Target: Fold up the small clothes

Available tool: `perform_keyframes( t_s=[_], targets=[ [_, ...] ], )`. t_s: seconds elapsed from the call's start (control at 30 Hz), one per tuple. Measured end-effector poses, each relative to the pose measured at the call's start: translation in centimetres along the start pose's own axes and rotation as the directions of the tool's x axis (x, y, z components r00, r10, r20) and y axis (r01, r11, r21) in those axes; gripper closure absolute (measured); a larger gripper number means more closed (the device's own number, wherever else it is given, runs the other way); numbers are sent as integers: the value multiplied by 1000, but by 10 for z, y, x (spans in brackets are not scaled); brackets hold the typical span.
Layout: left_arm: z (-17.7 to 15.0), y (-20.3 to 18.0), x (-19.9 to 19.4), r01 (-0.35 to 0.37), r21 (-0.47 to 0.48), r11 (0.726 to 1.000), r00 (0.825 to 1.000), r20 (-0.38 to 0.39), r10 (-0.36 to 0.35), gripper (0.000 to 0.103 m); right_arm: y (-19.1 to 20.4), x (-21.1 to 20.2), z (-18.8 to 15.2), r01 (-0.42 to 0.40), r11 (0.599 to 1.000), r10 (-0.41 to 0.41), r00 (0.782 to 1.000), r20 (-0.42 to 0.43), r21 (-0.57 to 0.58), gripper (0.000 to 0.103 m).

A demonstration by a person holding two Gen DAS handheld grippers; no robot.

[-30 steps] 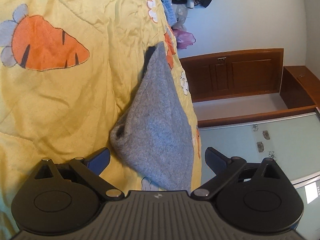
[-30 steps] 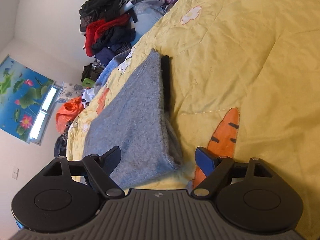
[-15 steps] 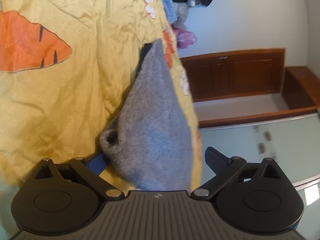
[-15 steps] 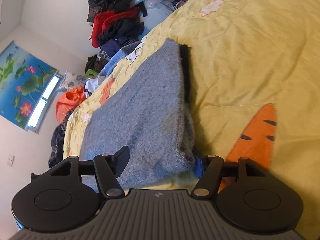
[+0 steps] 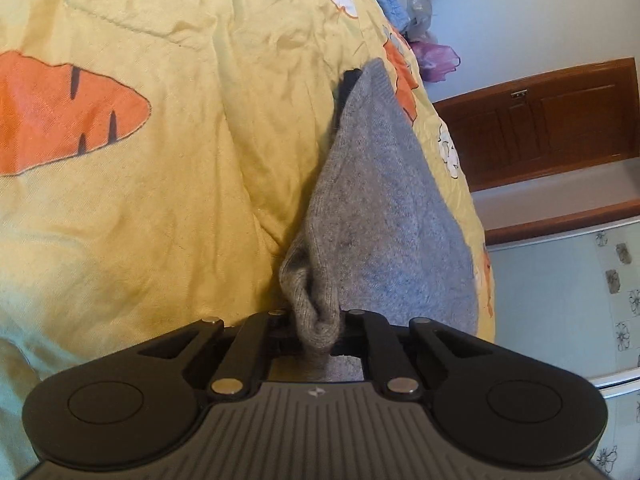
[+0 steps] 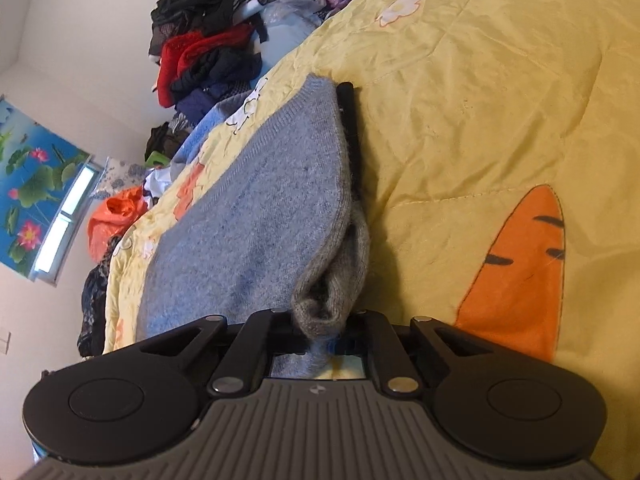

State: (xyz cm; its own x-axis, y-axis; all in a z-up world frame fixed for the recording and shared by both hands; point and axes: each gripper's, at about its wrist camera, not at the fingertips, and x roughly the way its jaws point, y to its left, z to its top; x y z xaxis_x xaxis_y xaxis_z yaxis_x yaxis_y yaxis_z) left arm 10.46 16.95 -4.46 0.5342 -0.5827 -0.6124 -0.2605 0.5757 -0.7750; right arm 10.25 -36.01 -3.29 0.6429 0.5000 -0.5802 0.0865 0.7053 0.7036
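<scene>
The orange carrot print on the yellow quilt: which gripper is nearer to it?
Right. The carrot print lies just beside the right gripper; it lies far up-left of the left gripper.

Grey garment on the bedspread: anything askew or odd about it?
The grey garment lies flat and intact; only its near corners are bunched, one in the left claw, one in the right claw. A dark strip pokes out beneath its far edge; what it is, unclear.
</scene>
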Motion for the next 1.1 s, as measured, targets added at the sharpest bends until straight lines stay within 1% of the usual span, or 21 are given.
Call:
perform_keyframes(
  t_s=[0.13,0.2,0.33,0.47,0.6,0.7,0.87,0.93,1.1],
  targets=[
    [-2,3,-6,23,18,1000,1000,11,-23,98,5,-1,-1,22,1000,-22,1000,11,15,90],
    [-1,-1,-13,36,26,999,999,21,-37,98,10,-5,-1,22,1000,-22,999,23,2,91],
    [3,-14,-28,70,48,996,997,37,-72,98,24,-17,1,9,1000,-8,999,50,-17,91],
    [4,-26,-42,88,76,993,994,53,-92,98,38,-35,5,-14,999,17,997,75,-40,91],
    [1,-33,-60,97,95,991,993,63,-103,98,51,-54,6,-31,997,37,995,94,-73,91],
    [-4,-32,-75,101,97,990,992,60,-107,98,54,-67,0,-43,996,50,994,94,-76,91],
    [-23,-21,-104,90,113,990,994,52,-96,98,56,-92,-25,-72,993,79,994,80,-90,91],
    [-35,-12,-114,93,105,990,994,45,-98,98,54,-103,-41,-81,993,87,994,70,-89,91],
    [-68,14,-135,75,98,992,997,28,-78,98,41,-128,-84,-91,993,95,994,49,-79,91]
  ],
)
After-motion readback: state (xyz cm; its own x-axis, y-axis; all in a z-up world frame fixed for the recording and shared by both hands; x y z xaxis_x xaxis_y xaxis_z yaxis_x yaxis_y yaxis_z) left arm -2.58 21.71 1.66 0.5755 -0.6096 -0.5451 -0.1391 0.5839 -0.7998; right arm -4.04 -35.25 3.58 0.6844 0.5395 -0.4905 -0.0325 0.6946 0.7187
